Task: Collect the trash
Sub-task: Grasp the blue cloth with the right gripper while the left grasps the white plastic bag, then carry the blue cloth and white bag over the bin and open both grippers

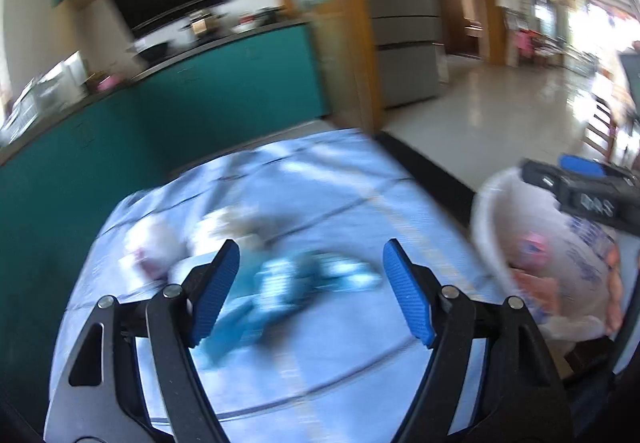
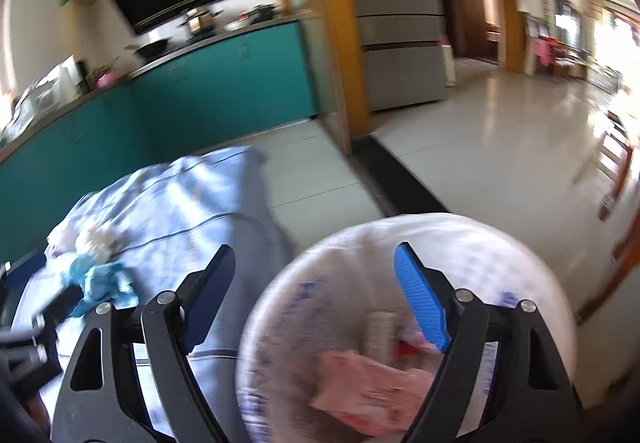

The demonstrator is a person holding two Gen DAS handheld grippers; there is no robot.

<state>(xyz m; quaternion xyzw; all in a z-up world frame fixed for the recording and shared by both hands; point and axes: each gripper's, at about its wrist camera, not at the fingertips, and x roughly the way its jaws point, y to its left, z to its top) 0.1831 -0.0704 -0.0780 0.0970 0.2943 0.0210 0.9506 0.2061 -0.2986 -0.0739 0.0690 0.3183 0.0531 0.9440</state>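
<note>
Left tool poised over table trash, right tool above the lined bin

From the left wrist, the left gripper (image 1: 310,293) hung spread wide and empty, a crumpled blue wrapper (image 1: 296,283) just beyond its tips on the tablecloth (image 1: 340,183). From the right wrist, the right gripper (image 2: 316,299) gaped empty above the bagged bin (image 2: 500,243), probably steadying it for drops.

pale blue cloth (image 1: 320,183), pink wrapper (image 2: 372,387)
</note>
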